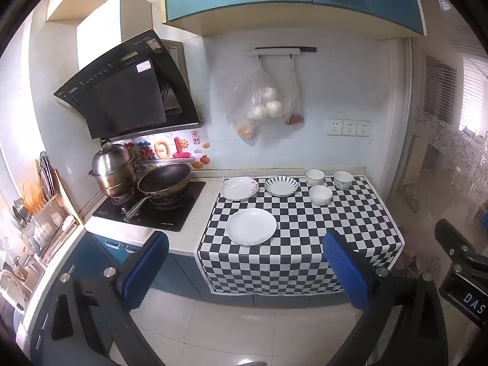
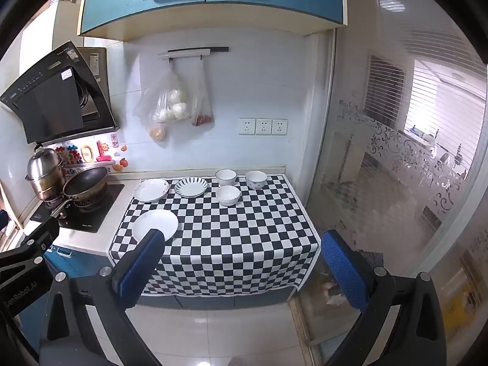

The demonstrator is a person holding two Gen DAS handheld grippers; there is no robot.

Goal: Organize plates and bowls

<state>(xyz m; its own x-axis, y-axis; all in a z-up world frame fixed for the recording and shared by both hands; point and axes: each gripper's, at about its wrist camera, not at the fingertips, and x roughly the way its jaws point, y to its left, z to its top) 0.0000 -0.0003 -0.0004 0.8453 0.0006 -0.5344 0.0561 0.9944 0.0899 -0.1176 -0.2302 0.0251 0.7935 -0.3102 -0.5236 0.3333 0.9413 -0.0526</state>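
On a black-and-white checkered cloth [image 1: 305, 238] [image 2: 244, 238] lie three plates: a plain white plate [image 1: 251, 226] [image 2: 157, 224] near the front left, a flower-edged plate [image 1: 239, 188] [image 2: 151, 190] at the back left, and a blue-striped plate [image 1: 281, 185] [image 2: 191, 186] beside it. Three white bowls [image 1: 321, 195] [image 2: 227, 195] cluster at the back right. My left gripper [image 1: 245, 250] and right gripper [image 2: 242, 248] both hang open in front of the counter, well short of the dishes, with nothing between their blue pads.
A stove [image 1: 152, 210] with a wok [image 1: 164, 180] and steel pot [image 1: 114, 167] stands left of the cloth. Plastic bags [image 1: 262, 103] hang on the wall. A dish rack [image 1: 45, 213] sits far left; a glass partition [image 2: 396, 183] borders the right.
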